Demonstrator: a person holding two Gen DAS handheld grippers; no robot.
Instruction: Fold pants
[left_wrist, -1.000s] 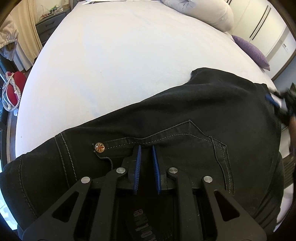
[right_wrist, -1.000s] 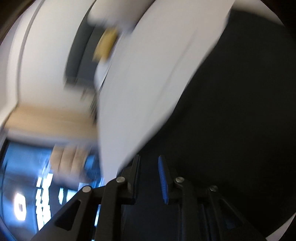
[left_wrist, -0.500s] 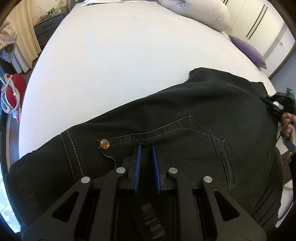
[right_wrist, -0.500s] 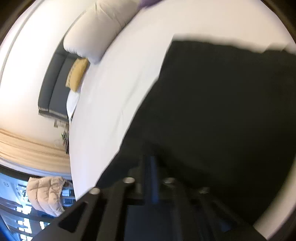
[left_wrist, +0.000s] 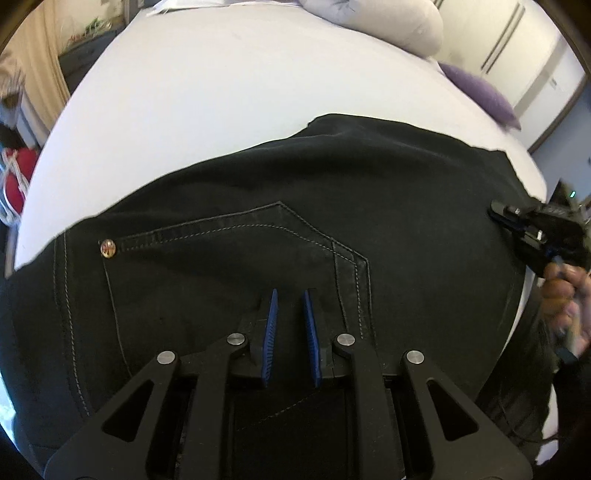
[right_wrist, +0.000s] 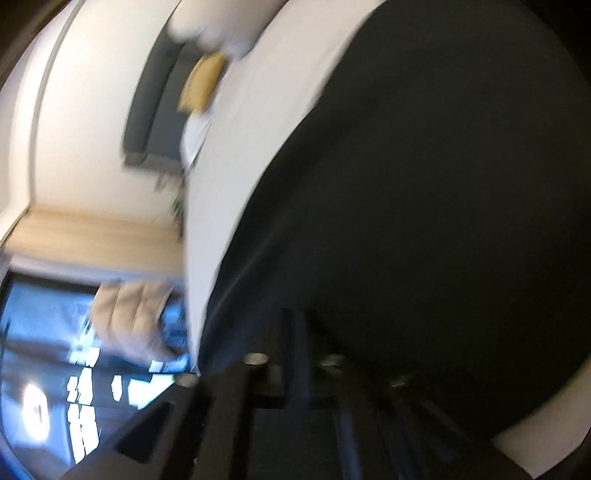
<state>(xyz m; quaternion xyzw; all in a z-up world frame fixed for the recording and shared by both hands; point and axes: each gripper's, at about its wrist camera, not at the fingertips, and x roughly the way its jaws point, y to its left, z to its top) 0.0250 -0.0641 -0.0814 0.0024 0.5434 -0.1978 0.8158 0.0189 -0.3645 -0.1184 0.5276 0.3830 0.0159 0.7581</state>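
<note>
We see the black denim pants (left_wrist: 332, 229) lying flat across the near part of the white bed (left_wrist: 221, 92), their long axis running from about eight o'clock to two o'clock in the left wrist view, with the stitched back pocket (left_wrist: 236, 266) and its small metal rivet (left_wrist: 108, 247) facing up. Our left hand-held gripper (left_wrist: 289, 314) points down onto the cloth just below that pocket; its blue pads stand a narrow gap apart, and we cannot tell whether a pinch of denim sits between them or they merely rest on top. Our right hand-held gripper (left_wrist: 517, 221) sits at three o'clock, at the far right edge of the pants, with a hand (left_wrist: 561, 291) behind it. In its own blurred view its jaws have just closed fully (right_wrist: 295, 332), right at the dark edge of the cloth, though the blur keeps us from saying whether fabric is caught in them. We judge that the coming fold turns on this axis: the right end is the free end nearer the right hand, and it would travel toward nine o'clock over the pocket end, which lies under our left hand
</note>
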